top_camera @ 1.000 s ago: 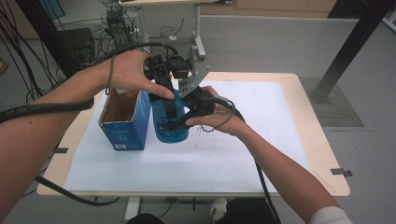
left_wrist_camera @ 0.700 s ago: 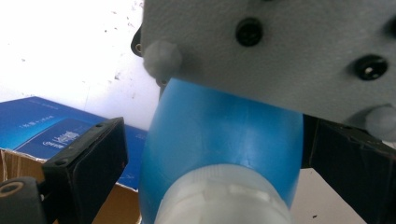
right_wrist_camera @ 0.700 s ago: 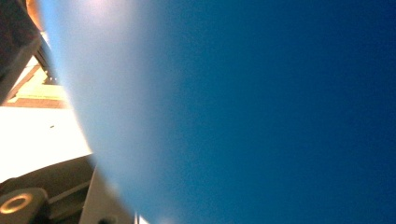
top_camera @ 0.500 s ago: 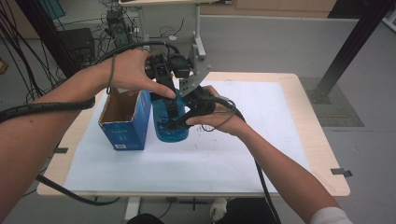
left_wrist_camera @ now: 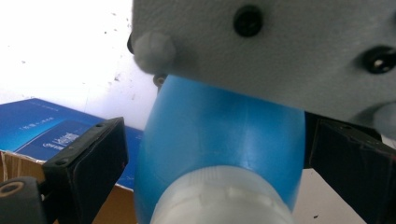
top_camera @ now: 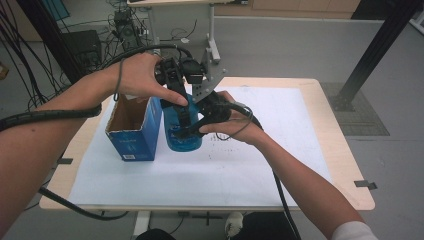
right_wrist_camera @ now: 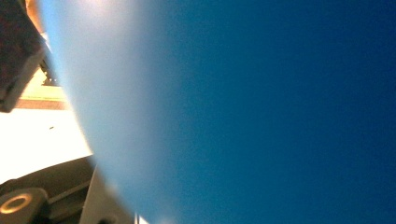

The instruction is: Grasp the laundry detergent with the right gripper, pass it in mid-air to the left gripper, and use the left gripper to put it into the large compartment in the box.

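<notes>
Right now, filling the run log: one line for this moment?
blue bottle upright by open blue box | left gripper astride neck | right gripper against body

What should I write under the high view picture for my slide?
Two hand-held tools, left tool and right tool, meet at a blue bottle beside an open blue box.

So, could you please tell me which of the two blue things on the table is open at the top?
The box, left of the bottle: its flaps stand apart and its brown inside shows. The round bottle is not visibly open; both tongs are at it.
</notes>
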Tool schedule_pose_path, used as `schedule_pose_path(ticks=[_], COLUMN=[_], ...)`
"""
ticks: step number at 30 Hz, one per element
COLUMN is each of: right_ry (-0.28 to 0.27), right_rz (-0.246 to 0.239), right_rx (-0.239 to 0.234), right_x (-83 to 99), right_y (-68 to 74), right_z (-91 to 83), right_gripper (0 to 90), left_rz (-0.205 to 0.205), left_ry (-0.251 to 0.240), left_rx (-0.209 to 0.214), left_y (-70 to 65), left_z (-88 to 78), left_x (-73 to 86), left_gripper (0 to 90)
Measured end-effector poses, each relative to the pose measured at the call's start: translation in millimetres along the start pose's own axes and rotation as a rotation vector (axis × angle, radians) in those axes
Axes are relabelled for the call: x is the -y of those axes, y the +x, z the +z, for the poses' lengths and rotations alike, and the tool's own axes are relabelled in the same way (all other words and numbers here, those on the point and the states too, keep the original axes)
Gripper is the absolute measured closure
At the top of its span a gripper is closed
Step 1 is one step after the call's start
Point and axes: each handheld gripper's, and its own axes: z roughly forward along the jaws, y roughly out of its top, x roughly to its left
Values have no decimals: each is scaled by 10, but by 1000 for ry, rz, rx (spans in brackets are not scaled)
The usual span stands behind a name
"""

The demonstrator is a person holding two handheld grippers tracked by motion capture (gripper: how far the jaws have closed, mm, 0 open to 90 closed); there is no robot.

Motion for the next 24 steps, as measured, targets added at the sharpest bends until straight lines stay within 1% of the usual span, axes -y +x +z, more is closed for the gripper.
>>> schedule_pose_path(ticks=[13, 16, 17, 18, 21, 24], right_ry=[3, 1, 4, 4, 6, 9], right_rz=[-3, -1, 6, 6, 10, 8], right_rx=[2, 2, -3, -3, -2, -4], right_x=[1, 1, -1, -1, 1, 0], right_y=[-3, 0, 8, 8, 10, 12], right_z=[-2, -6, -8, -8, -5, 1], right_gripper=[442, 442, 442, 442, 442, 442], left_rz=[3, -2, 5, 2, 7, 3], left_ry=[-5, -14, -12, -19, -12, -17], left_rx=[-2, -5, -7, -7, -7, -6], left_y=[-1, -7, -4, -7, -10, -10], left_z=[-7, -11, -19, -20, -26, -31], left_x=[-4, -6, -10, -10, -16, -11], left_gripper=[49, 49, 49, 49, 49, 49])
